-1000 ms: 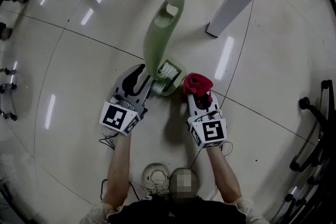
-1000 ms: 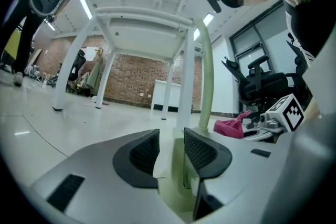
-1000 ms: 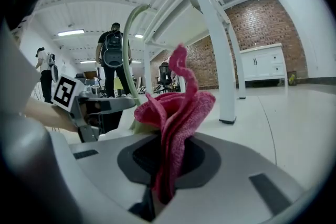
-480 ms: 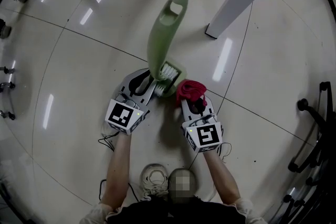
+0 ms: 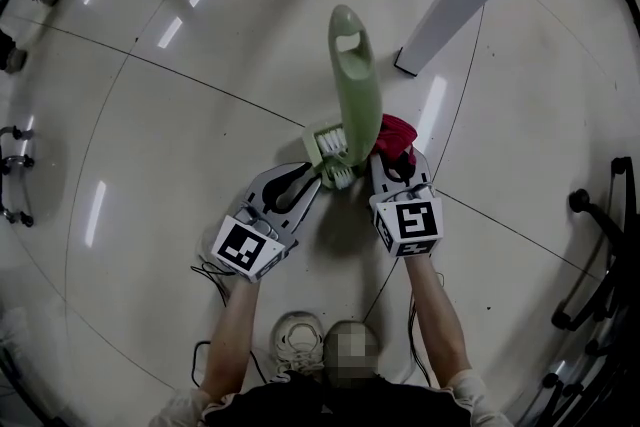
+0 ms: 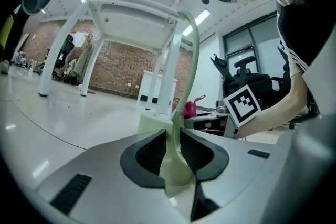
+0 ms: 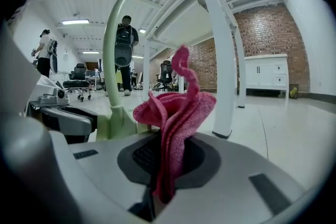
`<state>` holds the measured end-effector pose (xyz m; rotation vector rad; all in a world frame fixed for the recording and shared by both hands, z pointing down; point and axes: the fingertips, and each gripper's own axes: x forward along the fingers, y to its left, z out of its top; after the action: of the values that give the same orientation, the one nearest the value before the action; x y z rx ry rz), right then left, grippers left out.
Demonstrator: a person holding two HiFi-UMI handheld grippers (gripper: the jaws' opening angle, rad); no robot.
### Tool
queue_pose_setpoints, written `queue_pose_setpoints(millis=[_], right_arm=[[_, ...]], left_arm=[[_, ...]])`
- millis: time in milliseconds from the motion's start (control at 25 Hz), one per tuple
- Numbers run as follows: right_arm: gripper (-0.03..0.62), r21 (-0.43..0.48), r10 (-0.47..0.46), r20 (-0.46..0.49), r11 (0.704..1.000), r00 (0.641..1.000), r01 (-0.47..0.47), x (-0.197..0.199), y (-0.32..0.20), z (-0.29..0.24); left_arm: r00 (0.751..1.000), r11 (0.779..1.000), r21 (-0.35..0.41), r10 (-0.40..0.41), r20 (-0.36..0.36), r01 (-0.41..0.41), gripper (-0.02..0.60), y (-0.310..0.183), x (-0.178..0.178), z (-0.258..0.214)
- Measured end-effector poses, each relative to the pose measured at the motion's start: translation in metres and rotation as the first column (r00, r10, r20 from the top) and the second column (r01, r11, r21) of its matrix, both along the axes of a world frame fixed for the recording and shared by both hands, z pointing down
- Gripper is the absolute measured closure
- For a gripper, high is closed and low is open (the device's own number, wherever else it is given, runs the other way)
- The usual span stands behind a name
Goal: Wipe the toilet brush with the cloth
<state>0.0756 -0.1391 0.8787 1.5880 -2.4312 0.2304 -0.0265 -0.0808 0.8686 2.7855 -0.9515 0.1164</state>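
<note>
Left gripper (image 5: 316,179): clamped on the toilet brush (image 5: 355,85). In the left gripper view (image 6: 173,145) both dark pads press a pale green part low on it, near the head.
Right gripper (image 5: 394,161): clenched on a bunched red-pink cloth (image 5: 397,133). In its own view (image 7: 168,157) the folds stand up out of the jaws.
Toilet brush: held off the glossy floor (image 5: 150,145), with the handle pointing away from the person and the white bristle head (image 5: 334,155) nearest the grippers.
Cloth position: hard against the right side of the handle, just above the head. It looks like contact, but I can't confirm it.
Progress: both grips are set and the cloth is brought to the brush, so I judge the wiping is at its start or under way. How much of the brush is already wiped doesn't show. The upper handle and far side are probably still to do.
Writing: no brand or label is readable. The only print is the black-and-white square markers on the gripper cubes (image 5: 243,245).
</note>
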Motion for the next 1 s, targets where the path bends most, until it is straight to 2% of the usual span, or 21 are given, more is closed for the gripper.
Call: queue_pose_setpoints(millis=[160, 240, 280, 320, 360, 440, 560, 720, 800, 1000], right_arm=[[0.562, 0.002, 0.009, -0.009, 1.000, 1.000, -0.009, 0.003, 0.006, -0.002], [0.562, -0.003, 0.016, 0.005, 1.000, 1.000, -0.016, 0.004, 0.016, -0.004], [0.562, -0.005, 0.014, 0.016, 1.000, 1.000, -0.014, 0.004, 0.023, -0.005], [0.562, -0.006, 0.009, 0.026, 1.000, 1.000, -0.009, 0.004, 0.029, -0.007], [0.562, -0.007, 0.001, 0.036, 1.000, 0.999, -0.001, 0.003, 0.034, -0.009], [0.562, -0.008, -0.028, 0.054, 1.000, 0.998, 0.028, -0.003, 0.042, -0.012], [0.562, -0.007, -0.071, 0.059, 0.997, 0.996, 0.072, -0.010, 0.043, -0.011], [0.562, -0.005, -0.087, 0.045, 0.996, 0.995, 0.087, -0.011, 0.031, -0.009], [0.562, 0.000, -0.097, 0.034, 0.995, 0.995, 0.097, -0.010, 0.021, -0.010], [0.562, 0.047, -0.196, -0.058, 0.979, 0.979, 0.198, -0.026, -0.011, -0.013]], left_arm=[[0.998, 0.999, 0.033, -0.028, -0.060, 0.030, 0.491, -0.005, -0.006, -0.016], [0.998, 0.999, 0.046, -0.021, -0.063, 0.024, 0.486, -0.014, -0.011, -0.022], [0.998, 0.999, 0.045, -0.001, -0.056, 0.004, 0.452, -0.018, -0.012, -0.021], [0.998, 0.999, 0.038, 0.026, -0.052, -0.024, 0.368, -0.021, -0.011, -0.019], [0.997, 0.998, 0.032, 0.054, -0.052, -0.053, 0.311, -0.023, -0.011, -0.018], [0.993, 0.994, 0.028, 0.107, -0.049, -0.106, 0.255, -0.025, -0.008, -0.017], [0.985, 0.985, 0.013, 0.173, -0.026, -0.173, 0.218, -0.029, 0.002, -0.011], [0.975, 0.976, -0.018, 0.216, -0.058, -0.217, 0.218, -0.033, 0.012, -0.012], [0.973, 0.973, -0.023, 0.228, -0.031, -0.229, 0.219, -0.026, 0.011, -0.013], [0.959, 0.959, -0.014, 0.282, -0.032, -0.283, 0.219, 0.010, 0.011, -0.016]])
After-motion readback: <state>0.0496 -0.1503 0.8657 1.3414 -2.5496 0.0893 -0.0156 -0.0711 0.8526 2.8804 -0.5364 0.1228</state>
